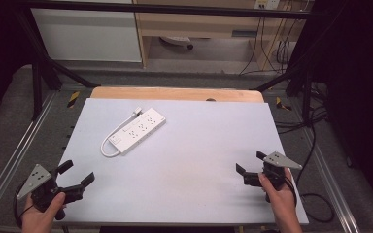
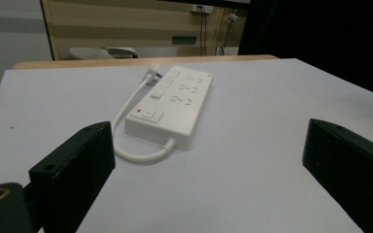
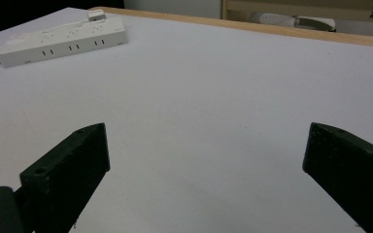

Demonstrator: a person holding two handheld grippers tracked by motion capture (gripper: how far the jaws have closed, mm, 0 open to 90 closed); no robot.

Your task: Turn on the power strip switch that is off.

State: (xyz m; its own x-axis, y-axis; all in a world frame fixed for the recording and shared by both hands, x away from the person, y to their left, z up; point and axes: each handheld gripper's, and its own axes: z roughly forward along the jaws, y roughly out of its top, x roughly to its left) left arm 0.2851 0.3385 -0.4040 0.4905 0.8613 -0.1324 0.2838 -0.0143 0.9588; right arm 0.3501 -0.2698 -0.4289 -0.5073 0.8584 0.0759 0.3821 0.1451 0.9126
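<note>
White power strip [image 1: 137, 129] on grey table [image 1: 199, 160], left hand-held gripper [image 1: 80, 174] and right hand-held gripper [image 1: 249, 162] apart — jaws spread, empty.

Table [image 1: 184, 170]: flat top covered by a pale grey-blue sheet, with a strip of bare wood showing along the far edge. One item lies directly on it, a white power strip [image 1: 138, 130] (set diagonally, left of centre toward the far side). Its short white cable [image 1: 108, 148] loops on the sheet at the nearer end.

Left gripper [image 1: 80, 174], right gripper [image 1: 249, 162]: fingers spread, empty.
</note>
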